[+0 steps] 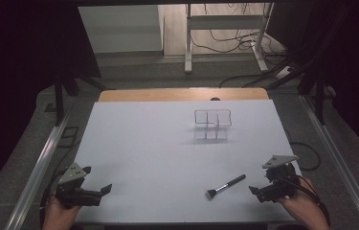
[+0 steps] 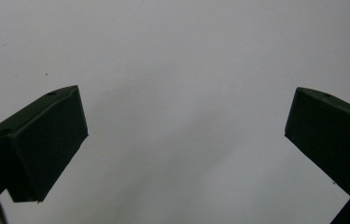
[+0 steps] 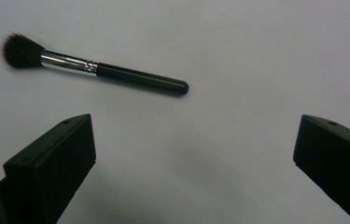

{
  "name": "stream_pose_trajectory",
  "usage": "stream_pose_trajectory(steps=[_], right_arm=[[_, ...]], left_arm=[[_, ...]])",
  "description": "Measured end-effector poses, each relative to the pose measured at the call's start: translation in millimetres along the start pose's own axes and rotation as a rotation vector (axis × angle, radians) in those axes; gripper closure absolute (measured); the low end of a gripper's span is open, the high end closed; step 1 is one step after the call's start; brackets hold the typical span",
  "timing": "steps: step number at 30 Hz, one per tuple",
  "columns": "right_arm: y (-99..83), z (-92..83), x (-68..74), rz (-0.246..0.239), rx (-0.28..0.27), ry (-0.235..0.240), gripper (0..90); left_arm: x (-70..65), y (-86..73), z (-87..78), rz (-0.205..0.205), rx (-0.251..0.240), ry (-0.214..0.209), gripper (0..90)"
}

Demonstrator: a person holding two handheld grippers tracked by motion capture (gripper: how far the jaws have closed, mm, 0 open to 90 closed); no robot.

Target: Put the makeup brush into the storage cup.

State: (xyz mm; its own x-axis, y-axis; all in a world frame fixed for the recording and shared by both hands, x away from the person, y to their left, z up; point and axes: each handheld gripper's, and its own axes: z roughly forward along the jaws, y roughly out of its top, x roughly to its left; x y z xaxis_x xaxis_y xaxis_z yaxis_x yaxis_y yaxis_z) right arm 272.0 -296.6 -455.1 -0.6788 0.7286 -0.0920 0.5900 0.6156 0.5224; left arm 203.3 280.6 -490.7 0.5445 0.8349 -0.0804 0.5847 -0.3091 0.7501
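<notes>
Lying flat on the white tabletop: a black-handled makeup brush with dark bristles.
It is flanked at three o'clock by the right gripper, jaws wide; the left gripper's jaws are wide too.

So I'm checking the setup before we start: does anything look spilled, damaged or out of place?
Nothing stands out. The makeup brush lies flat on the white table, intact, apart from the upright clear divided organizer. Both grippers are open and hold nothing.

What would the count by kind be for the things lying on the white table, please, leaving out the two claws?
Brush: 1
Clear organizer: 1
Total: 2
</notes>
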Motion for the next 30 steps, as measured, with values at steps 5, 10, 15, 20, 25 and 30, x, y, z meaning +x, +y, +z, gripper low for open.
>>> stream_pose_trajectory(steps=[5,10,15,20,25,30], right_arm=[[5.2,2.4,-0.2,-0.014,0.035,0.010,0.0],[11.4,6.6,2.5,-0.046,0.072,0.011,0.0],[16.3,11.5,6.0,-0.044,0.101,0.024,0.0],[20.8,15.8,9.0,-0.057,0.120,0.032,0.0],[25.3,18.9,11.5,-0.057,0.127,0.050,0.0],[31.6,22.1,14.8,-0.078,0.135,0.054,0.0]], left_arm=[[0.1,0.0,0.0,-0.002,0.000,-0.001,0.0],[0.2,0.0,0.2,-0.003,0.000,-0.001,0.0],[0.4,-0.1,0.2,-0.004,0.000,-0.002,0.0],[0.4,-0.1,0.3,-0.005,0.001,-0.004,0.0],[0.6,-0.1,0.5,-0.011,0.001,-0.008,0.0],[0.6,0.0,0.6,-0.012,0.002,-0.009,0.0]])
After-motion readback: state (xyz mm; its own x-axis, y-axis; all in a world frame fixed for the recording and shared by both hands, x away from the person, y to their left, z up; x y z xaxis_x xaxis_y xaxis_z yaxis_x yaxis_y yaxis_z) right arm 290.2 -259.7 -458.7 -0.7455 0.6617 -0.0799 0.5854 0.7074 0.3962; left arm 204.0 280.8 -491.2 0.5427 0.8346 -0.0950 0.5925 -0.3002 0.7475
